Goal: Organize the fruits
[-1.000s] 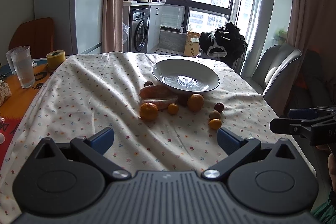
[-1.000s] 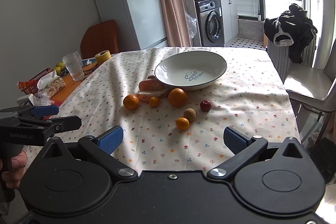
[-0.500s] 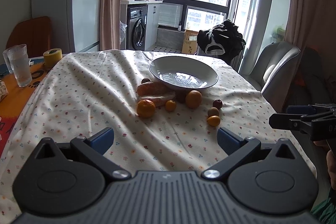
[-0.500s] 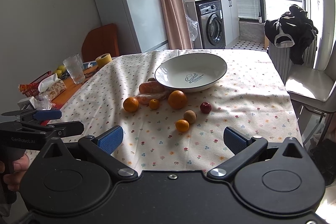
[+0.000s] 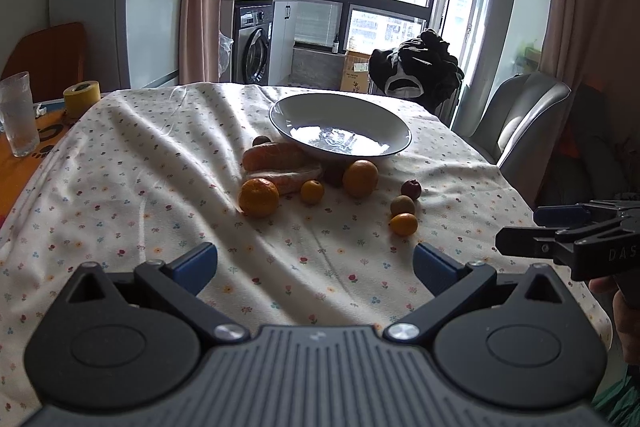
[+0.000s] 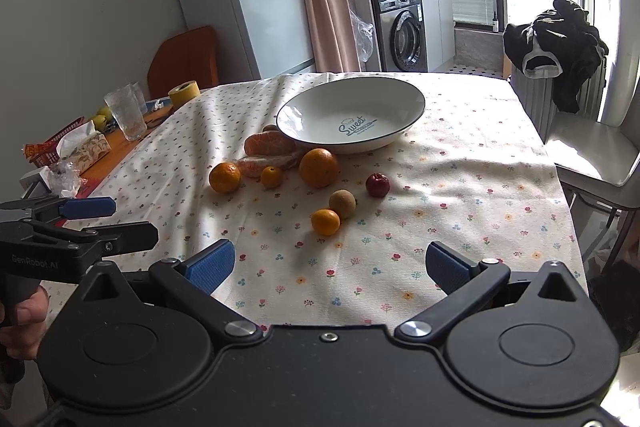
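Note:
A white bowl (image 5: 340, 131) (image 6: 352, 119) stands empty on the flowered tablecloth. In front of it lie loose fruits: a large orange (image 6: 319, 167) (image 5: 360, 178), a mandarin (image 6: 225, 177) (image 5: 259, 197), a tiny orange (image 6: 271, 176), a small red apple (image 6: 377, 185), a kiwi (image 6: 343, 203) and a small orange (image 6: 326, 222) (image 5: 403, 224). Peeled orange pieces (image 6: 270, 147) rest against the bowl. My left gripper (image 5: 316, 261) and right gripper (image 6: 326, 265) both hover open and empty over the table's near edge, short of the fruit.
Glass tumblers (image 6: 126, 111), a yellow tape roll (image 6: 184, 93) and a tissue pack (image 6: 86, 149) sit at the left on an orange mat. A grey chair (image 5: 524, 119) stands at the right. A dark garment (image 6: 556, 35) hangs behind the table.
Both grippers have drifted slightly forward toward the fruit, which looks a little nearer. Their jaws have stayed open.

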Demonstrator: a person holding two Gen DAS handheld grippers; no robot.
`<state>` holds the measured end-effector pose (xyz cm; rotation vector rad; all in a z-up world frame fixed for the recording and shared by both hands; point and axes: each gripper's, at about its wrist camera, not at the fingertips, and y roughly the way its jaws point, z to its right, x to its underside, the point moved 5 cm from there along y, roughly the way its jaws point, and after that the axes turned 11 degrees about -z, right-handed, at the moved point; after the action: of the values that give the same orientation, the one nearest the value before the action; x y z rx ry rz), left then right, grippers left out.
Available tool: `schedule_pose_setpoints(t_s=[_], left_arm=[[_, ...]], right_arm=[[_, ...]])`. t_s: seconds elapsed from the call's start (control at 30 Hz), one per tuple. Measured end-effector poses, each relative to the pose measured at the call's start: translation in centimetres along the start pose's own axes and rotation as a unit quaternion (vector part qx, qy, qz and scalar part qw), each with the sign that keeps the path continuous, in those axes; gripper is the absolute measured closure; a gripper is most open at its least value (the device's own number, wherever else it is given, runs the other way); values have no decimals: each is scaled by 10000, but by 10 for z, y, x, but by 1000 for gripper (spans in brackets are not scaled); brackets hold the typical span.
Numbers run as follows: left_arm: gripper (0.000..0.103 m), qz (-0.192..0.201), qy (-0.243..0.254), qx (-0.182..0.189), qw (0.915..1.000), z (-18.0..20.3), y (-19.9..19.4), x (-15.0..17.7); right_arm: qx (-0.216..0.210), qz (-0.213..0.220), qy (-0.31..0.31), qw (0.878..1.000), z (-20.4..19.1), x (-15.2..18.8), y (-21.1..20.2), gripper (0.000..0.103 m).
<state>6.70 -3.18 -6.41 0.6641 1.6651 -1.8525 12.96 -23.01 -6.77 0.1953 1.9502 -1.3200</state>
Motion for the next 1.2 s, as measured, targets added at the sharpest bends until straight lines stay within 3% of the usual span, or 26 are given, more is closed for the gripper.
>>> schedule_pose_setpoints(t_s=[0.3,0.6,0.8,1.2], left_arm=[[2,-87,-41,226,9997,15,27,-6],[9,-130,-31,409,9991,35,53,-14],[16,-224,-50,489,9985,40,69,-16],[38,-449,-130,720,9963,50,103,-25]], right_arm=[[-55,172,131,9998,24,-4,7,1],[-158,154,29,9998,33,-13,19,11],[-250,70,57,9996,38,-14,28,22],[-430,-38,102,9990,49,-20,42,44]])
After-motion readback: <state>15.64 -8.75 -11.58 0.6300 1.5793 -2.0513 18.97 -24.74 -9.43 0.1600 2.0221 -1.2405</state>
